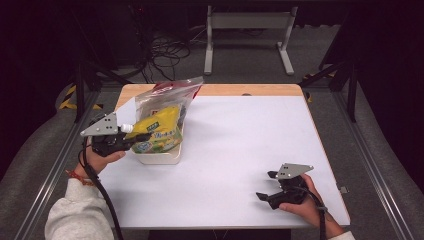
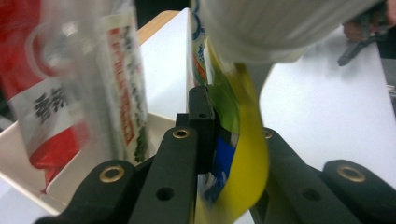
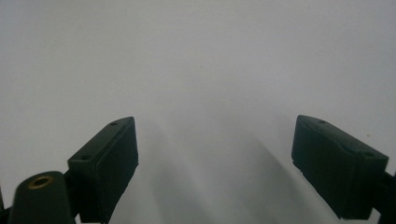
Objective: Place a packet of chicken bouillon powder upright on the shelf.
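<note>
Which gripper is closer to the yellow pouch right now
Left. The left gripper is shut on the yellow pouch over the white tray. The right gripper rests open on the white table, far across from it.

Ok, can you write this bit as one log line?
left hand-held gripper: shut on yellow pouch | right hand-held gripper: open, over table

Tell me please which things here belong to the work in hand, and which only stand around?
Belong to the work:
- yellow pouch, clamped by the left gripper
- white tray under it
- clear bag with the red packet, standing in the tray

Standing around:
- right gripper, open, idle over the white table
- metal frame behind the table
</note>
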### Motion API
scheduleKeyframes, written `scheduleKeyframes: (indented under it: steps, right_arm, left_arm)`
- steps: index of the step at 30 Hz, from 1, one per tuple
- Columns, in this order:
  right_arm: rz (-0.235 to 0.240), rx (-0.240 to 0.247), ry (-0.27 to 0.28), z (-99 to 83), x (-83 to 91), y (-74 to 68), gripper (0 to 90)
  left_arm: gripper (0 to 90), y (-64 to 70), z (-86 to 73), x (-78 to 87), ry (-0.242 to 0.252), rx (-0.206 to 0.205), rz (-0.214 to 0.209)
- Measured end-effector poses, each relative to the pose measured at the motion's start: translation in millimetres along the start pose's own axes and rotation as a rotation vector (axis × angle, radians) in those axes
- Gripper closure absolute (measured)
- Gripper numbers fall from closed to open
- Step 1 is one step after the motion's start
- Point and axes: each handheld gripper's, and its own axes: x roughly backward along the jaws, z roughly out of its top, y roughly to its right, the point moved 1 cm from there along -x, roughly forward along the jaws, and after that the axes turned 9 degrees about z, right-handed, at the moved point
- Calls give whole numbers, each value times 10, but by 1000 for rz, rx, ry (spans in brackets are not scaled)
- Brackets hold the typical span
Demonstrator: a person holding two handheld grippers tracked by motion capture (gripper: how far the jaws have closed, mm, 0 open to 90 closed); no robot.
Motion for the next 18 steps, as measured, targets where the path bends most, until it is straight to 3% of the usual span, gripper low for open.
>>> scheduleKeyframes:
  steps: [4, 7, 9, 15, 18]
  right_arm:
    - [2, 0, -2, 1, -2, -2, 141]
    - [2, 0, -3, 0, -4, 2, 140]
    - [3, -1, -3, 2, -5, 1, 140]
    - [9, 0, -5, 6, -8, 1, 139]
    - [9, 1, -9, 6, -15, 3, 139]
  left_arm:
    - [860, -13, -26, 4, 0, 7, 6]
    - [795, -64, -42, 13, 36, 67, 70]
    - [793, -74, -71, 10, 53, 85, 65]
    - [831, -53, -22, 76, 106, 101, 95]
    - [821, -33, 8, 90, 105, 92, 106]
